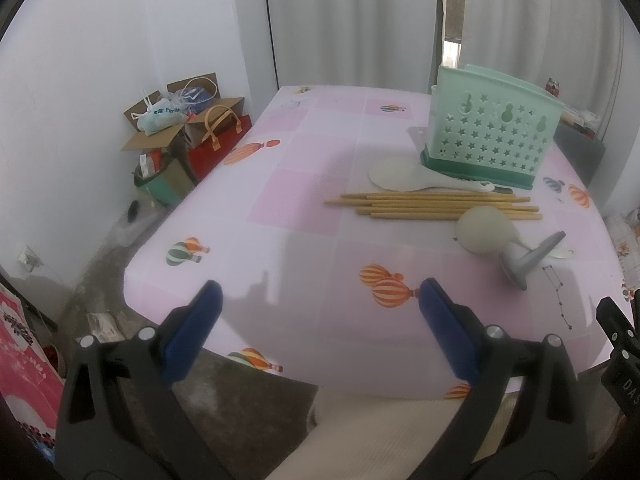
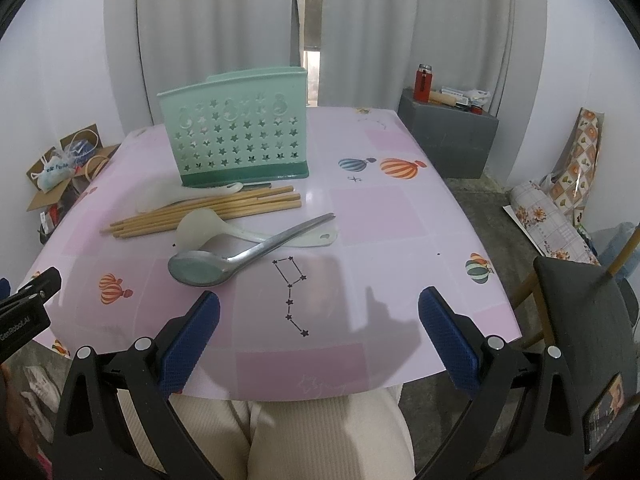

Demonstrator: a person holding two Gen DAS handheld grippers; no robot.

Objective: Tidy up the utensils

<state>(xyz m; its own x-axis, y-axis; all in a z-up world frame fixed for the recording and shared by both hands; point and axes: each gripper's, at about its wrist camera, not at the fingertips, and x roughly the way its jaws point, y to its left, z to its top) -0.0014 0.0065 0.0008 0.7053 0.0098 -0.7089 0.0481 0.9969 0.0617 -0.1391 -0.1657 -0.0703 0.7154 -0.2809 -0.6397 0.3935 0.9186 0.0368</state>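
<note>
A mint-green utensil holder (image 1: 492, 136) (image 2: 240, 128) with star cut-outs stands upright at the back of the pink table (image 1: 304, 216) (image 2: 384, 216). In front of it lie a white rice paddle (image 1: 404, 176) (image 2: 156, 198), several wooden chopsticks (image 1: 432, 206) (image 2: 224, 212), a white spoon (image 1: 480, 232) (image 2: 208, 226) and a metal spoon (image 1: 528, 258) (image 2: 224, 262) resting across it. My left gripper (image 1: 320, 300) hangs open over the near left edge. Over the near edge, my right gripper (image 2: 320, 312) is open too, just short of the metal spoon. Nothing sits between either pair of fingers.
Cardboard boxes and bags (image 1: 188, 128) (image 2: 68, 164) sit on the floor left of the table. A grey box (image 2: 452, 136) with a red flask stands at the back right, patterned rolls (image 2: 560, 208) and a dark chair (image 2: 588, 320) on the right. The person's lap (image 2: 320, 432) is below.
</note>
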